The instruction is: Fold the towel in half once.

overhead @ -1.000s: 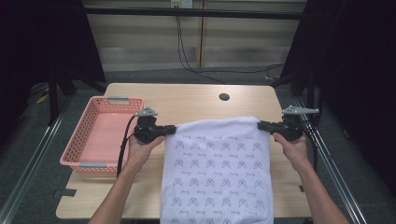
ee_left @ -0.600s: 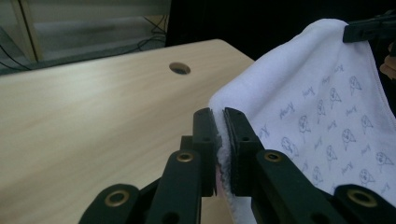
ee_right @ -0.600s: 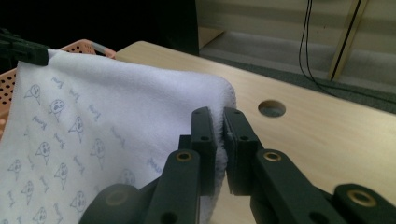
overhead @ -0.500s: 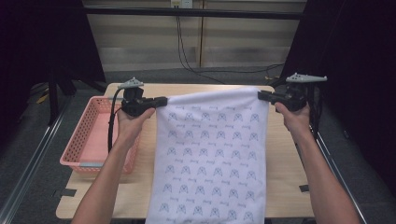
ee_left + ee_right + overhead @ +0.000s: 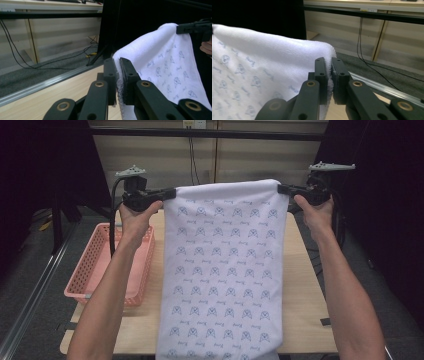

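The high view shows the towel (image 5: 225, 270) hanging flat above the table (image 5: 300, 270), beside the basket (image 5: 102, 265), its bottom edge cut off. The gripper views show each top corner pinched: left gripper (image 5: 118, 75) and right gripper (image 5: 329, 75) clamp its hem.

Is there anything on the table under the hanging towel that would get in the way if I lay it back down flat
Nothing visible does. The towel hangs from the left gripper and right gripper, each shut on a top corner. The bare table shows beside it; the pink basket stands off to the left. The tabletop directly behind the towel is hidden.
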